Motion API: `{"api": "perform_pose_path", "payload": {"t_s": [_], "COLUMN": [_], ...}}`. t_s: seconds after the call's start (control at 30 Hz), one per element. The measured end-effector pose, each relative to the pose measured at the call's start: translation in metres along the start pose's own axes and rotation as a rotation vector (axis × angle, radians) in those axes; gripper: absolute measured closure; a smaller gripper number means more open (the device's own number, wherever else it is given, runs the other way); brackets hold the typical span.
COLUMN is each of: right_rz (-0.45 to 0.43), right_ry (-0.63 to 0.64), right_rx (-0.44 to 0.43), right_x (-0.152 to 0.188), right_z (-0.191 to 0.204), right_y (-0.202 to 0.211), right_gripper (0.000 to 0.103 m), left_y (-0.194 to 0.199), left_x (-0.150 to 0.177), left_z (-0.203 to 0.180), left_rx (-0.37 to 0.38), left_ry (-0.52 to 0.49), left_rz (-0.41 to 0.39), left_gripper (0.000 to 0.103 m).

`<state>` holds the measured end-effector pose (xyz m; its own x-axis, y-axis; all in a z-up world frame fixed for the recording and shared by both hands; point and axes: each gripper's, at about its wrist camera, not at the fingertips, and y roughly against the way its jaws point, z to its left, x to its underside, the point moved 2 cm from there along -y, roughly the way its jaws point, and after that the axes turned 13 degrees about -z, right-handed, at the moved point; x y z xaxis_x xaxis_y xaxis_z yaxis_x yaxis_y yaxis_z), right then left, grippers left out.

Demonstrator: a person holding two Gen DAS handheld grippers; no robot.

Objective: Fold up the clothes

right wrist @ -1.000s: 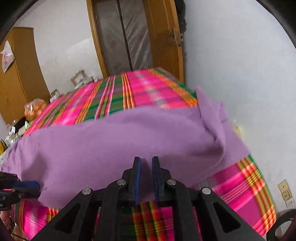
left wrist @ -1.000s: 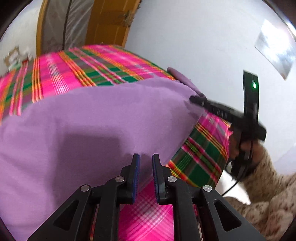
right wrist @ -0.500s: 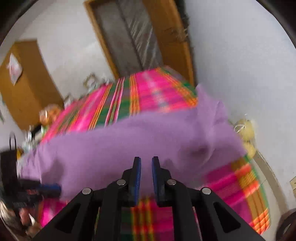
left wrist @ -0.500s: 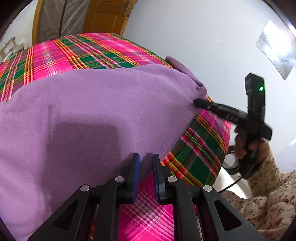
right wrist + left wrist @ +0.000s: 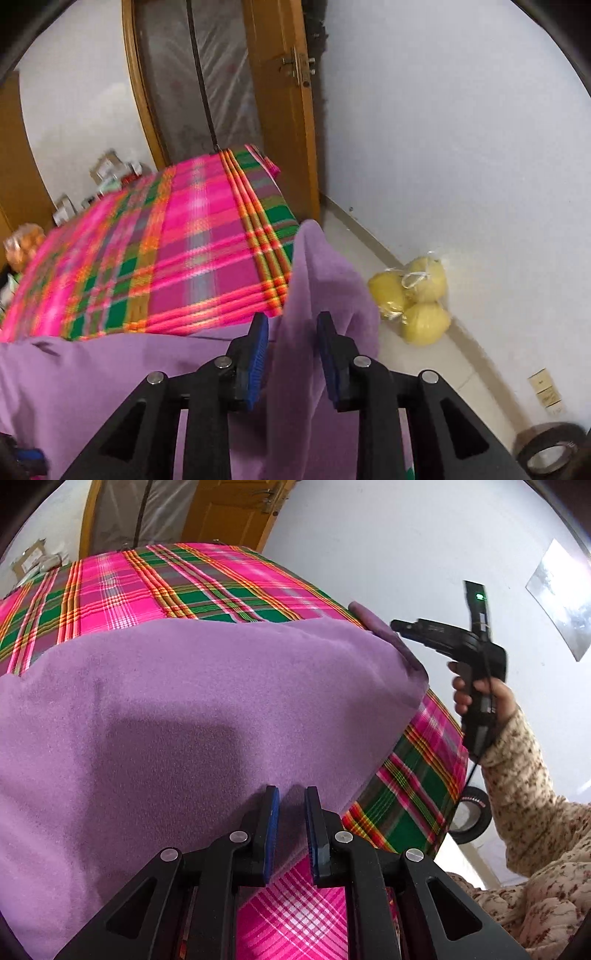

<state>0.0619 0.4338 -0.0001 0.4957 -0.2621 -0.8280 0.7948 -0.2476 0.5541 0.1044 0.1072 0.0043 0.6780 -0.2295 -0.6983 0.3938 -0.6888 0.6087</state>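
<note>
One purple garment [image 5: 192, 716] lies spread across the near part of a bed covered by one pink-and-green plaid blanket [image 5: 155, 587]; it covers most of the blanket's near half and reaches the bed's right edge.

The left gripper [image 5: 291, 805] hovers low over the garment's near hem. Its jaws stand narrowly apart, with a fold of purple cloth rising into the gap between the two blue pads; whether they actually pinch it is hard to tell from this angle.

The right gripper [image 5: 290, 332] is at the garment's far right corner [image 5: 317, 266]. Its jaws are clearly wider apart, and a raised ridge of cloth stands between them without either pad visibly pressing it. The left wrist view shows this same tool held in one hand [image 5: 476, 694] in a floral sleeve [image 5: 524, 786], its tip beside the corner of the garment.

On the floor by the white wall sits one clear bag [image 5: 413, 299] holding three yellow fruits. One roll of dark tape [image 5: 550, 450] lies on the floor nearer the camera. A wooden door [image 5: 280, 103] stands beyond the bed.
</note>
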Motion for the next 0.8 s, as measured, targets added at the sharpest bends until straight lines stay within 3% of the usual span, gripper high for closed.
{"api": "perform_pose_path", "payload": {"t_s": [0.13, 0.2, 0.53, 0.8], "right_rz": [0.006, 0.005, -0.113, -0.098], "right_ry": [-0.044, -0.071, -0.215, -0.386], "right_rx": [0.019, 0.023, 0.001, 0.034], "right_x": [-0.006, -0.009, -0.011, 0.027], "right_z": [-0.008, -0.014, -0.063, -0.121], "right_y": [-0.013, -0.014, 0.028, 0.039], "right_gripper": [0.076, 0.101, 0.101, 0.101], "left_y": [-0.002, -0.002, -0.008, -0.009], "left_x": [-0.002, -0.003, -0.007, -0.006], "left_z": [0.000, -0.001, -0.001, -0.004], "left_rx": [-0.010, -0.016, -0.037, -0.048], "left_ry": [0.008, 0.012, 0.042, 0.050], "left_rz": [-0.001, -0.002, -0.006, -0.001], "left_gripper": [0.089, 0.089, 0.089, 0.089]}}
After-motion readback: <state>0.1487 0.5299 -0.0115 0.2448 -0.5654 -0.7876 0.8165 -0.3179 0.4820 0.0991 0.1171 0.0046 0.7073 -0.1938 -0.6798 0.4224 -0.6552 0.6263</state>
